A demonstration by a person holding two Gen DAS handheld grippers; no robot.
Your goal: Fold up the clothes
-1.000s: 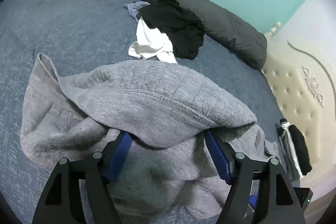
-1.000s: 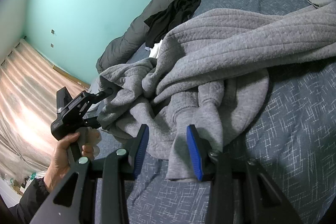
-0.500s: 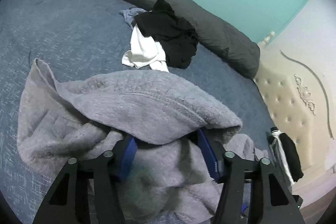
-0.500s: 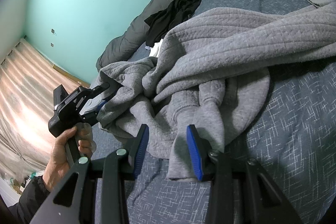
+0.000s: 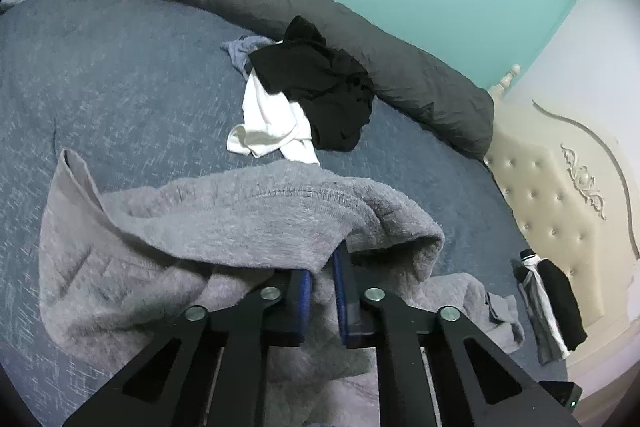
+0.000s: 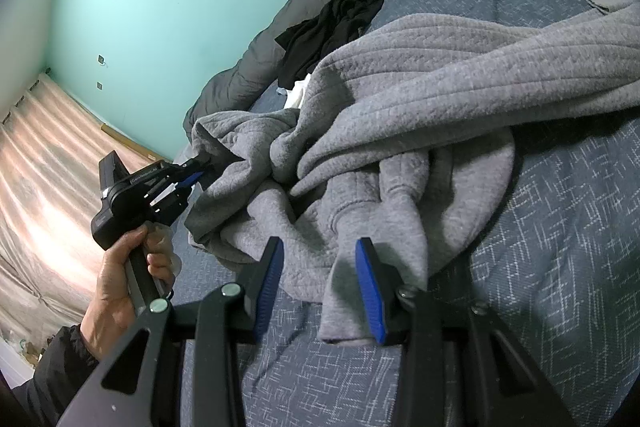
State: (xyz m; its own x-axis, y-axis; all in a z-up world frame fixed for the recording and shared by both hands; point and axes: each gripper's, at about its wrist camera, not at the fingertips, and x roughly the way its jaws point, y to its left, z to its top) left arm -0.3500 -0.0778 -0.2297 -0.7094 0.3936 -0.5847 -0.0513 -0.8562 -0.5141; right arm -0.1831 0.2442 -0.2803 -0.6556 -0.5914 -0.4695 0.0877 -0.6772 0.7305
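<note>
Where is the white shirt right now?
In the left wrist view, the white shirt lies on the blue bed, tucked partly under the black clothes, beyond the grey sweatshirt.

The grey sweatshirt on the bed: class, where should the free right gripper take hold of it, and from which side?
Grip the hanging flap of the grey sweatshirt that lies between the open right gripper, coming in low from the near bed edge. That flap lies thin and free on the blue bedspread, while the left gripper already pinches the far bunched edge.

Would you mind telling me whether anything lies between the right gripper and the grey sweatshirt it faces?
Nothing visible does. The right gripper already straddles a loose flap of the grey sweatshirt, its pads apart and not pressing on the cloth, with only blue bedspread beneath.
</note>
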